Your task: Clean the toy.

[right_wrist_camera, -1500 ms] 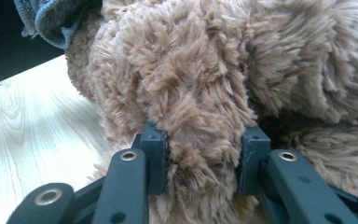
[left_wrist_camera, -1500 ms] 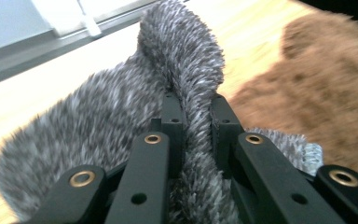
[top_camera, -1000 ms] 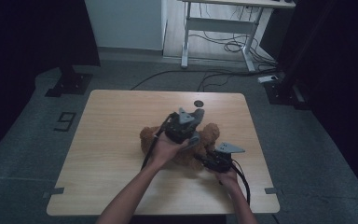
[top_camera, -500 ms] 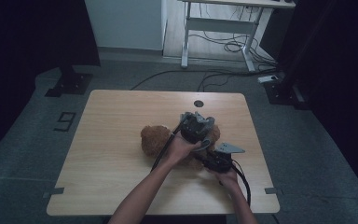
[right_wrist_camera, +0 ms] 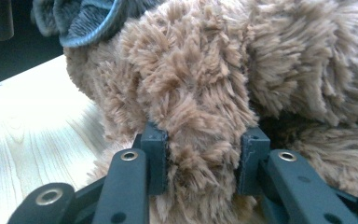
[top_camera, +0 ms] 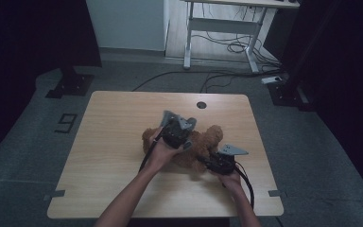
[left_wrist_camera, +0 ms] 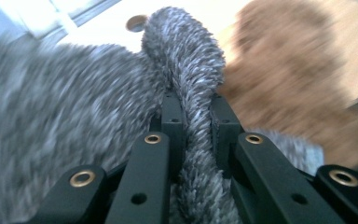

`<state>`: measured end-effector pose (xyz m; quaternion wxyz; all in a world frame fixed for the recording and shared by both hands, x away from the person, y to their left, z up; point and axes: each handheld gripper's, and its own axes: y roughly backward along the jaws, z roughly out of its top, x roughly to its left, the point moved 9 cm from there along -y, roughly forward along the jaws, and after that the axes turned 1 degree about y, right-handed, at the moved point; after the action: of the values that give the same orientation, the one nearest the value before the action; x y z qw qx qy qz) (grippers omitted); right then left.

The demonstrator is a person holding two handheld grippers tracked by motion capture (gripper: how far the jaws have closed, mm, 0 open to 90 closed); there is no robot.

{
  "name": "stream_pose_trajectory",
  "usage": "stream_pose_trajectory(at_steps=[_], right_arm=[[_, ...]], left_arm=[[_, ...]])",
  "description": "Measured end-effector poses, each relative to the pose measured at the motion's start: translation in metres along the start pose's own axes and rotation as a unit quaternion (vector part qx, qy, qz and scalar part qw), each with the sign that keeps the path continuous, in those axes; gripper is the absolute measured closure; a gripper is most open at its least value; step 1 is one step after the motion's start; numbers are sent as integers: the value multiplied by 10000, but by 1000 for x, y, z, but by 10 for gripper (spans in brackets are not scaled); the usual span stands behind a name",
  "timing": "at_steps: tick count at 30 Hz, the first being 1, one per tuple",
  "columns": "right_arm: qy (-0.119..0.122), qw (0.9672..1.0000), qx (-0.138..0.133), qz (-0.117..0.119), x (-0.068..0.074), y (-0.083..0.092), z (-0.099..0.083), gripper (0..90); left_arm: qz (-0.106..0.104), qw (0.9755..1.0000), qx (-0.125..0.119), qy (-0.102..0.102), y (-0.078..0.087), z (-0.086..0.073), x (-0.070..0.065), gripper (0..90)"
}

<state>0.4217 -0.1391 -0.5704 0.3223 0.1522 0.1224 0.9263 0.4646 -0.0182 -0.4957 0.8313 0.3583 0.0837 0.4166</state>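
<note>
Pinching a fold of grey fuzzy cloth (left_wrist_camera: pixel 186 84) tight between the two black jaws of the left hand-held gripper (top_camera: pixel 176 133), jaws nearly pressed together on it. Draping away to that gripper's left in the left gripper view, the rest of the same cloth, blurred. Lying just beyond and to the right of those jaws, a brown plush teddy bear (top_camera: pixel 203 144), resting on the wooden tabletop (top_camera: pixel 108 142) directly under the left hand-held gripper. Clamping a thick tuft of the bear's brown fur (right_wrist_camera: pixel 200 130), the right hand-held gripper (top_camera: pixel 216 163), jaws partly closed with the plush bulging between them. Hanging above and left of those jaws in the right gripper view, the grey cloth's edge.
</note>
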Motion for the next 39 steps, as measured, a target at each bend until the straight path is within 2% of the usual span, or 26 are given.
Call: stream_pose_trajectory(at_steps=[1, 2, 4, 5, 7, 8, 10, 13, 15, 17, 23, 26, 28, 30, 33, 35, 37, 38, 39], right_arm=[[12, 10000, 9, 6, 0, 0, 0, 629], [36, 10000, 2, 2, 1, 0, 0, 629], [38, 10000, 3, -2, 1, -1, 1, 629], [25, 10000, 2, 2, 1, -1, 0, 629], [5, 10000, -4, -8, 0, -1, 0, 629], [1, 10000, -4, -13, 0, -1, 0, 629], [-14, 10000, -10, -17, 0, 0, 0, 630], [-16, 10000, -12, -12, 0, 0, 0, 629], [5, 10000, 3, -4, 0, -1, 0, 629], [19, 10000, 4, 6, 1, -1, 0, 629], [35, 10000, 21, 1, 2, 0, 0, 629], [43, 10000, 26, 2, 2, 0, 0, 629], [37, 10000, 29, -1, 1, 0, 0, 629], [21, 10000, 33, -6, 1, 1, -1, 629], [-17, 10000, 12, -14, 0, 0, 0, 630], [-18, 10000, 8, -16, 0, 0, 0, 630], [-15, 10000, 3, -22, 0, 0, 0, 630], [-17, 10000, 0, -22, 0, 0, 0, 630], [-14, 10000, -3, -22, 0, 0, 0, 630]], left_arm=[[-96, 9998, -99, 157, 8, -7, 9, 796], [-114, 9996, -172, 211, 12, -9, 12, 796], [-100, 9995, -223, 207, 18, -10, 15, 796], [7, 9992, -338, 215, 28, -11, 24, 795], [145, 9984, -430, 335, 37, -13, 36, 796], [243, 9980, -426, 402, 40, -15, 44, 796], [381, 9976, -264, 517, 41, -25, 61, 796], [245, 9960, -154, 846, 37, -44, 76, 795], [62, 9946, -237, 1007, 36, -51, 78, 795], [16, 9939, -322, 1057, 38, -54, 79, 795], [124, 9932, -324, 1111, 44, -64, 88, 794], [304, 9924, -236, 1172, 45, -78, 97, 795], [401, 9921, -68, 1190, 41, -94, 101, 797], [334, 9904, 10, 1339, 38, -109, 103, 800], [221, 9903, 145, 1366, 33, -122, 101, 799], [232, 9897, 0, 1414, 38, -117, 104, 799], [217, 9887, -256, 1461, 49, -103, 109, 800], [217, 9887, -256, 1461, 49, -103, 109, 800], [174, 9892, -521, 1360, 63, -84, 109, 800]])
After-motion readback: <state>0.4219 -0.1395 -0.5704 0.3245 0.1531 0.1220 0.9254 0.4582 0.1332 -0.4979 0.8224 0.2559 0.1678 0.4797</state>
